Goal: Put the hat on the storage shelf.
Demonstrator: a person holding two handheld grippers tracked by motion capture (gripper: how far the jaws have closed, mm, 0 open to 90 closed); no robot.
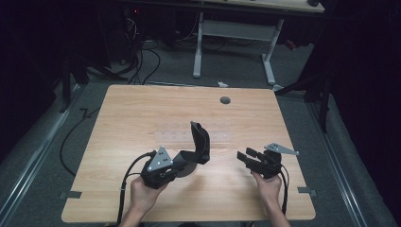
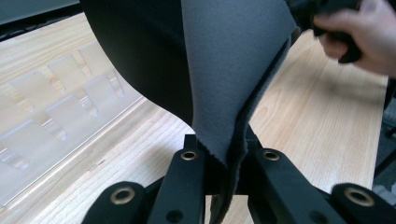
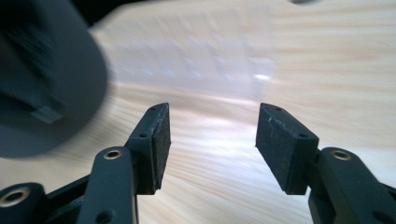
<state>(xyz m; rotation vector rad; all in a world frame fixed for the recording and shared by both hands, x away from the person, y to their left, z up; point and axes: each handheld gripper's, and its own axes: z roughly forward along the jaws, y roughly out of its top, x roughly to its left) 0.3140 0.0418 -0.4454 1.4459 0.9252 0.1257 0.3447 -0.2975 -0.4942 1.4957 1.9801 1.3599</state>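
A soft pouch [image 1: 200,142], black outside and grey inside, stands up bent over the middle of the wooden table [image 1: 142,109]. My left gripper [image 1: 182,161] is shut on its lower edge. In the left gripper view the grey fabric [image 2: 224,70] is pinched between the jaws of that gripper [image 2: 226,156] and rises above them. My right gripper [image 1: 244,156] hovers to the right of the pouch, apart from it, open. Its own view shows the pads [image 3: 159,140] wide apart over bare wood with nothing between them, and the pouch [image 3: 42,93] blurred at the left.
A clear plastic tray [image 1: 182,137] with several shallow pockets lies flat on the table just behind the pouch; it appears again as the tray [image 2: 56,102] and the tray [image 3: 196,51]. A round cable hole [image 1: 225,100] sits near the far edge. A white desk frame [image 1: 236,33] stands beyond.
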